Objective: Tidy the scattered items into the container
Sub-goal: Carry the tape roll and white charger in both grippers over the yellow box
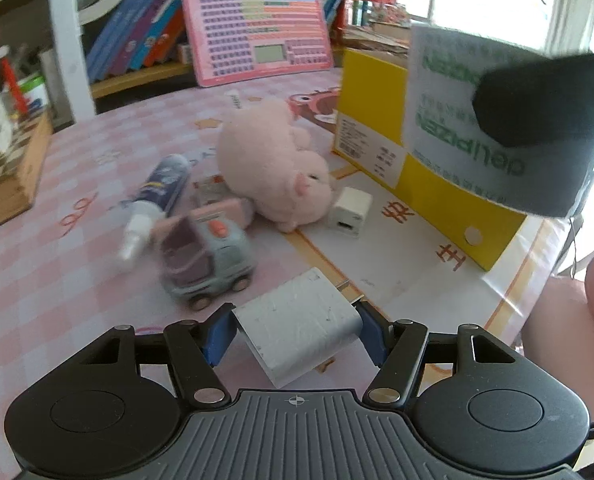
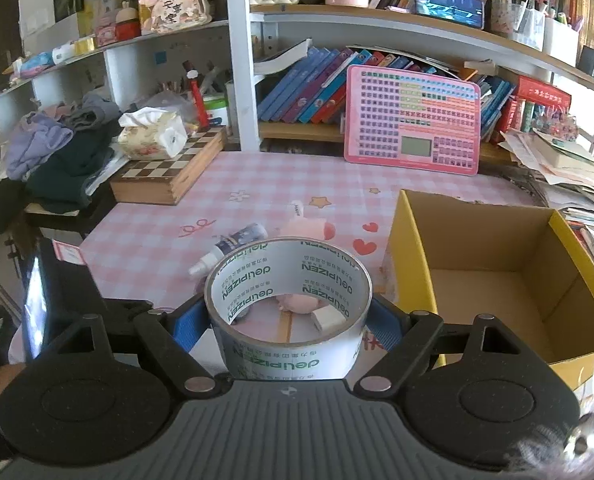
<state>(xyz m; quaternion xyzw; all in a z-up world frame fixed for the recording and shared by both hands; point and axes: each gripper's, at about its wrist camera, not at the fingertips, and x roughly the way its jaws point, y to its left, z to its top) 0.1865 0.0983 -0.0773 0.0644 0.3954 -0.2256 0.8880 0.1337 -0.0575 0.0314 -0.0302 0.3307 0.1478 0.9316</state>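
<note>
My left gripper (image 1: 297, 326) is shut on a white charger block (image 1: 297, 328), held just above the pink checked table. Ahead of it lie a toy car (image 1: 207, 258), a small spray bottle (image 1: 157, 200), a pink plush pig (image 1: 277, 160) and a small white cube adapter (image 1: 349, 212). My right gripper (image 2: 287, 320) is shut on a roll of silver tape (image 2: 289, 308), held high to the left of the open yellow cardboard box (image 2: 409, 248). The box looks empty inside. The tape roll also shows at upper right in the left wrist view (image 1: 477, 120), beside the box (image 1: 377, 92).
A pink keyboard toy (image 2: 413, 120) leans against the bookshelf at the back. A chessboard box (image 2: 169, 172) with a tissue pack sits at the table's left edge, beside a pile of clothes (image 2: 57, 152). Papers are stacked at the right (image 2: 557, 168).
</note>
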